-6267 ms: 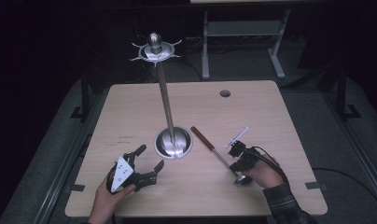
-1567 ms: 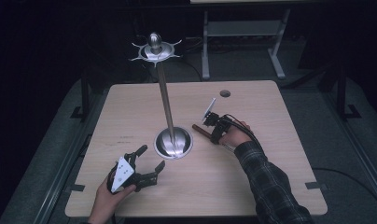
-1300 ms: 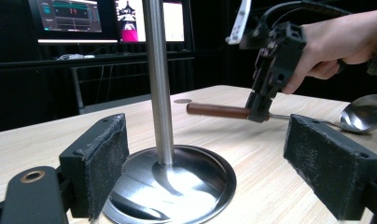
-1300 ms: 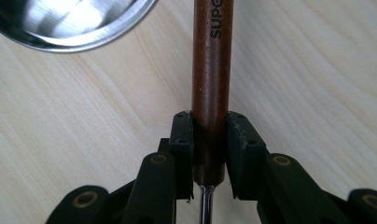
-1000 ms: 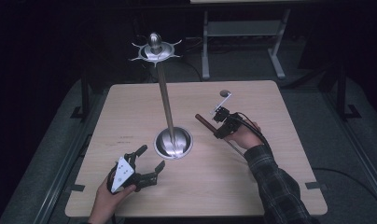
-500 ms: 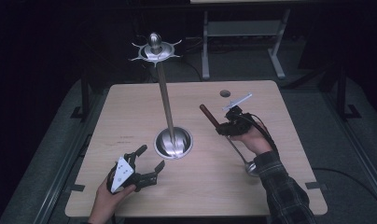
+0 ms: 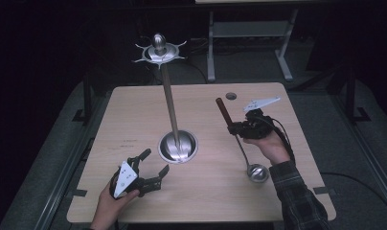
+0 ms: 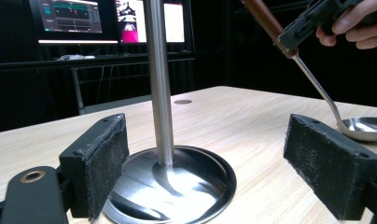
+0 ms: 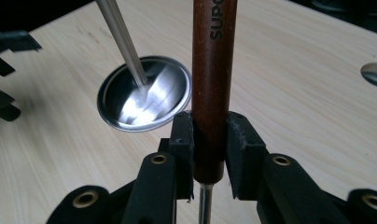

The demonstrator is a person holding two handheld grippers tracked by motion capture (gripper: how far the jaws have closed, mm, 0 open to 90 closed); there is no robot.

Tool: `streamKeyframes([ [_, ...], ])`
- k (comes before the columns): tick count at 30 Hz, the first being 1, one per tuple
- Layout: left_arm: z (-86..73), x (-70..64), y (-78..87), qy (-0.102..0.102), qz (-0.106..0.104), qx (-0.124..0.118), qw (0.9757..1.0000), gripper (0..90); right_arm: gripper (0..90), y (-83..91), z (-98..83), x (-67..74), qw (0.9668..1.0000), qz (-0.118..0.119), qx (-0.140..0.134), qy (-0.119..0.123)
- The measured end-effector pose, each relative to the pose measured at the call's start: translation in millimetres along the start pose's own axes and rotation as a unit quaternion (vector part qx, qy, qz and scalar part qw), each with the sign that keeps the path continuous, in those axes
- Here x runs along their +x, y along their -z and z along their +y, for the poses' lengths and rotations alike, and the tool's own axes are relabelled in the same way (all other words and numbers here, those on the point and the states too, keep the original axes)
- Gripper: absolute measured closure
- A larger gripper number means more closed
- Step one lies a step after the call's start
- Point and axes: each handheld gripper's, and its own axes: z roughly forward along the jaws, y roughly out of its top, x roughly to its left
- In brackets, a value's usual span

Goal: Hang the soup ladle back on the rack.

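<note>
The left tongs (image 7: 153,170) rest near the desk's (image 7: 134,110) front left corner, felt-padded jaws spread wide and bare. Further in, the right tongs (image 7: 232,128) are clamped on a ladle's (image 7: 239,143) dark wooden handle, its shiny steel bowl hanging toward the front right. A polished stand (image 7: 178,146) with round base rises mid-desk.

High view looks down on the table (image 7: 134,110); both low close-ups share the stand's base (image 8: 177,186).

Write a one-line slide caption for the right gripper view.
Right gripper clamps the ladle by its brown handle, with the stand on the table beyond.
</note>
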Motion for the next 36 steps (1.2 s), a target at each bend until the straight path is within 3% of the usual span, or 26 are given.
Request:
streamKeyframes([
  [6,0.1,0.3,-0.2,0.002,0.000,0.000,1.0000,13.3,73.6,16.0,-0.2,2.3,0.9986,0.012,-0.051,0.007],
  [13,-0.1,0.3,-0.7,-0.002,-0.001,-0.002,1.0000,13.3,73.6,27.4,3.6,7.6,0.9955,0.021,-0.091,0.015],
  [23,0.2,-0.3,0.0,-0.002,-0.002,0.001,1.0000,13.4,73.6,31.9,18.4,18.7,0.9915,0.038,-0.119,0.035],
  [36,0.1,0.0,-0.3,-0.007,-0.002,-0.001,1.0000,13.3,73.5,40.5,53.6,36.6,0.9861,0.057,-0.141,0.067],
])
